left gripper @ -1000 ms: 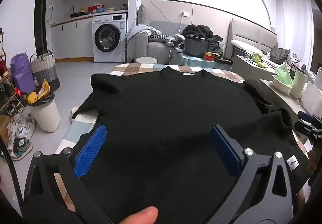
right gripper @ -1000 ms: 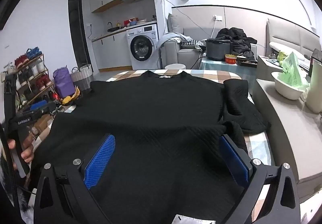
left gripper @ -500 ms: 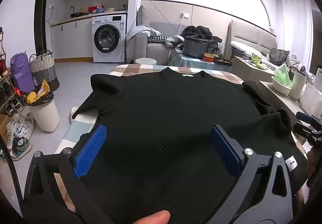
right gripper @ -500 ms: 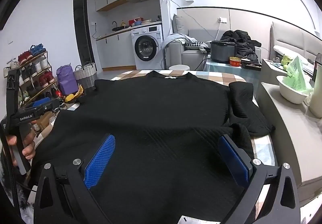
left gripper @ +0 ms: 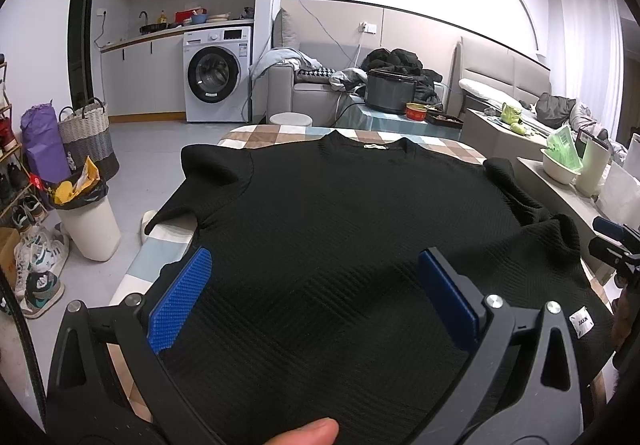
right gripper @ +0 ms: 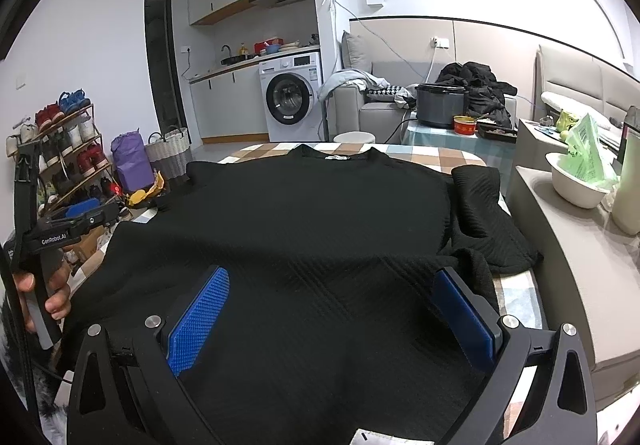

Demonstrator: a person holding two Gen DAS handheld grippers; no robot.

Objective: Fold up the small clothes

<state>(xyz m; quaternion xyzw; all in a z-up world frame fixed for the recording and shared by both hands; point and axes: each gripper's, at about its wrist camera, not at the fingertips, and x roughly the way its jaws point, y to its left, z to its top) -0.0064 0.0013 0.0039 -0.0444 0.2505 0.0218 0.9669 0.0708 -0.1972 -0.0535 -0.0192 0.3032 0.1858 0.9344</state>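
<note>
Both hand-held grippers, left (left gripper: 316, 291) and right (right gripper: 330, 307), stay apart over the sweater (left gripper: 360, 213); barely anything moved, hem at 6 o'clock ungrasped.

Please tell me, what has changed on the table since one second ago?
Almost nothing. The right gripper shifted slightly, so its view changed a little. The black sweater lies spread as before, right sleeve folded in. Both grippers remain open; left gripper unmoved.

Bright ceiling light, sharp, fisheye-warped edges
</note>
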